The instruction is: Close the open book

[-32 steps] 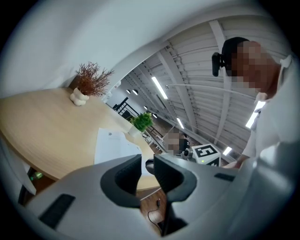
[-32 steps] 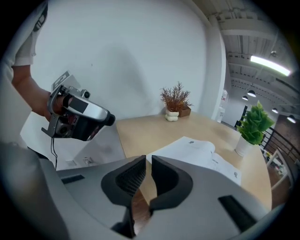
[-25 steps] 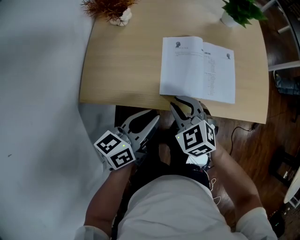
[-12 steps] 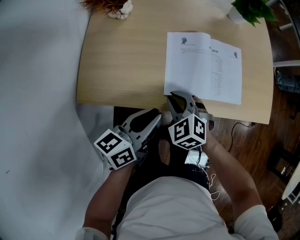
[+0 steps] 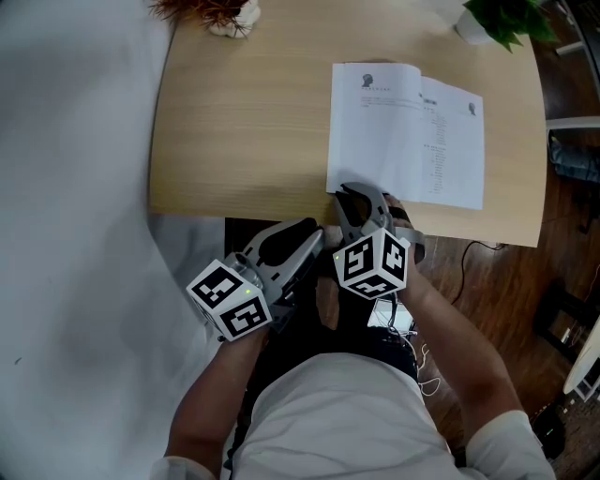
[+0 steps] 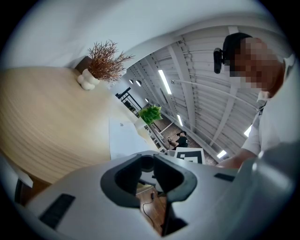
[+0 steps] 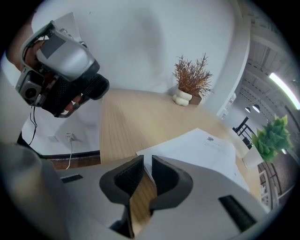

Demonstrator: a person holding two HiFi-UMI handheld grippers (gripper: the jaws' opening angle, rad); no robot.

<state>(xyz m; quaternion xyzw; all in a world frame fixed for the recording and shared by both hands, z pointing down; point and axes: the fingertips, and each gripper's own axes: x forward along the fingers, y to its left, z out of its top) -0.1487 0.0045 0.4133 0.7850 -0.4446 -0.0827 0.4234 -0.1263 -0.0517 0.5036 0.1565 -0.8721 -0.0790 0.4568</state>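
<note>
Book (image 5: 405, 131) just beyond R gripper (image 5: 362, 195)

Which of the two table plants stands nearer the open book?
The green leafy plant in the white pot, just beyond the book; the dried brown plant stands far left.

On the table (image 5: 244, 141), the open book (image 5: 403, 131) lies by the right and near edges. A dried plant (image 5: 211, 11) stands at the far left corner, a green plant (image 5: 497, 19) at the far right. The right gripper (image 5: 354, 195) is at the book's near left corner, the left gripper (image 5: 305, 234) to its left, off the near edge.
</note>
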